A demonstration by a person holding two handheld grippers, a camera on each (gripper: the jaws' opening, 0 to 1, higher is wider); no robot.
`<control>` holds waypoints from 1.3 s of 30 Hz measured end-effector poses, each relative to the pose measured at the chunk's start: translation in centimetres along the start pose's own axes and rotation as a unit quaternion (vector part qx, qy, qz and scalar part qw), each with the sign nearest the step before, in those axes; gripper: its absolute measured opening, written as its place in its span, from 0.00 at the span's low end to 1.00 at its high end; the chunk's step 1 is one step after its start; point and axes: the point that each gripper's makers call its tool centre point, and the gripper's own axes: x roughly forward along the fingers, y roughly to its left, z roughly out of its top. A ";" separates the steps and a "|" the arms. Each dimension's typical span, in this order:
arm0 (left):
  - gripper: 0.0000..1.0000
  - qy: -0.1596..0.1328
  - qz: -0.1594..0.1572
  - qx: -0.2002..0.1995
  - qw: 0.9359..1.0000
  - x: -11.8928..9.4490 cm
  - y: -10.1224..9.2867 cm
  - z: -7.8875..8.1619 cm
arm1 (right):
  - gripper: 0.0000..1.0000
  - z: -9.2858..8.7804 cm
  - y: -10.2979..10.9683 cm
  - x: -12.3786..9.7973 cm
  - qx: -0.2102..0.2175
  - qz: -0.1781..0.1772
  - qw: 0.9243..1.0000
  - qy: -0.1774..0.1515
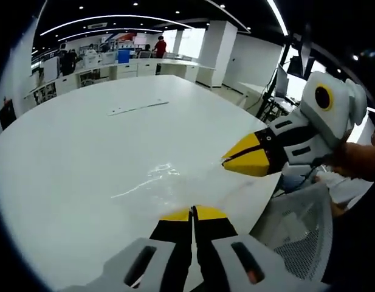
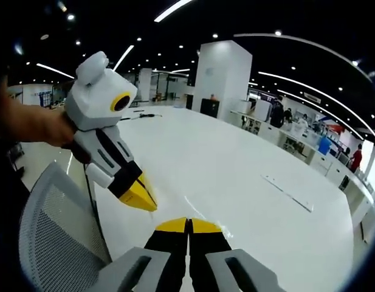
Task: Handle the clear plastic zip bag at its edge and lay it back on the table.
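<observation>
The clear plastic zip bag [image 1: 155,175] lies flat on the white table [image 1: 84,152], just ahead of my left gripper [image 1: 193,213], whose yellow-tipped jaws are pressed together with nothing visible between them. My right gripper [image 1: 226,162] comes in from the right, shut, its tip pointing at the bag's right side from a short way off. In the right gripper view the right gripper [image 2: 188,224] is shut low over the table [image 2: 236,158], the left gripper [image 2: 152,207] is beside it to the left, and the bag [image 2: 198,207] shows as a faint glint.
A grey mesh chair [image 1: 296,225] [image 2: 53,231] stands at the table's near edge beside my hands. A thin pale strip [image 1: 138,107] [image 2: 287,191] lies farther out on the table. Office desks and people are far behind.
</observation>
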 end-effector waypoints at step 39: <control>0.00 -0.017 0.020 -0.026 0.999 -1.2 1.7 -0.1 | 0.00 0.3 -1.8 -1.2 0.035 -0.042 0.998 -0.015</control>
